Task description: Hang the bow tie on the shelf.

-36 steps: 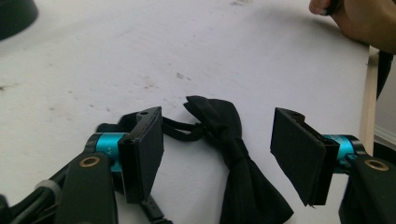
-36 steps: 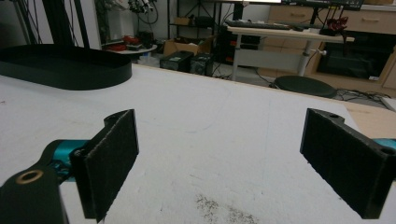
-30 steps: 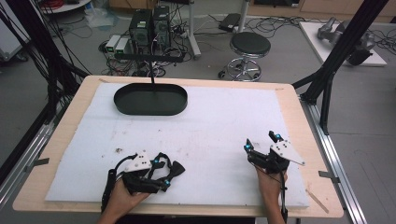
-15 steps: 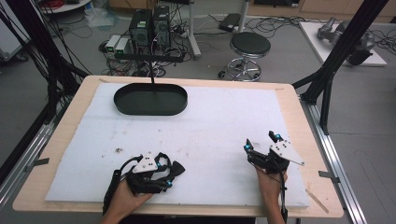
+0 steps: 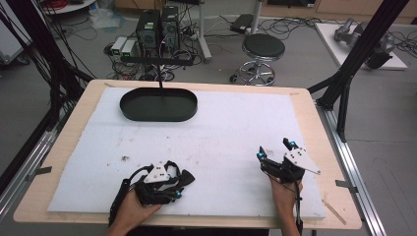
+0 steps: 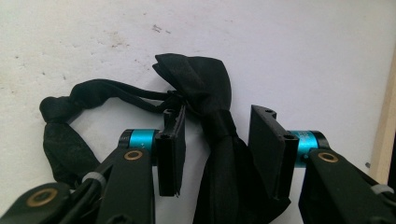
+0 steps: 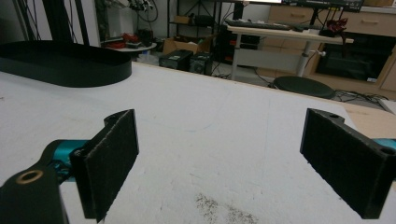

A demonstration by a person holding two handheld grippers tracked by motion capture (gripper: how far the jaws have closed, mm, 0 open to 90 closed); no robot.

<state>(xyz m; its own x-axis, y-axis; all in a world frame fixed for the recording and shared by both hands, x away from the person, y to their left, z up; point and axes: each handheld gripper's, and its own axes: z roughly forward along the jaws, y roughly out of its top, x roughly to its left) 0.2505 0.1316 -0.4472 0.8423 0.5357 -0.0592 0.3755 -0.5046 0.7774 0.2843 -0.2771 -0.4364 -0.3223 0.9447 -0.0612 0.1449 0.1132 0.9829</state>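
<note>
Bow tie [image 6: 210, 116] lies between the left gripper [image 6: 217, 154] pads on the white mat [image 5: 236, 128]; we note its jaws have just been closing, gaps remaining either side. Right gripper [image 7: 233, 163] stands wide, holding nothing, well apart from it.

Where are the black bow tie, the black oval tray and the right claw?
black bow tie [image 6: 212, 119], left gripper view, centre knot.
black oval tray [image 5: 129, 111], high view, near rim.
right claw [image 5: 276, 150], high view, between its fingertips.
</note>
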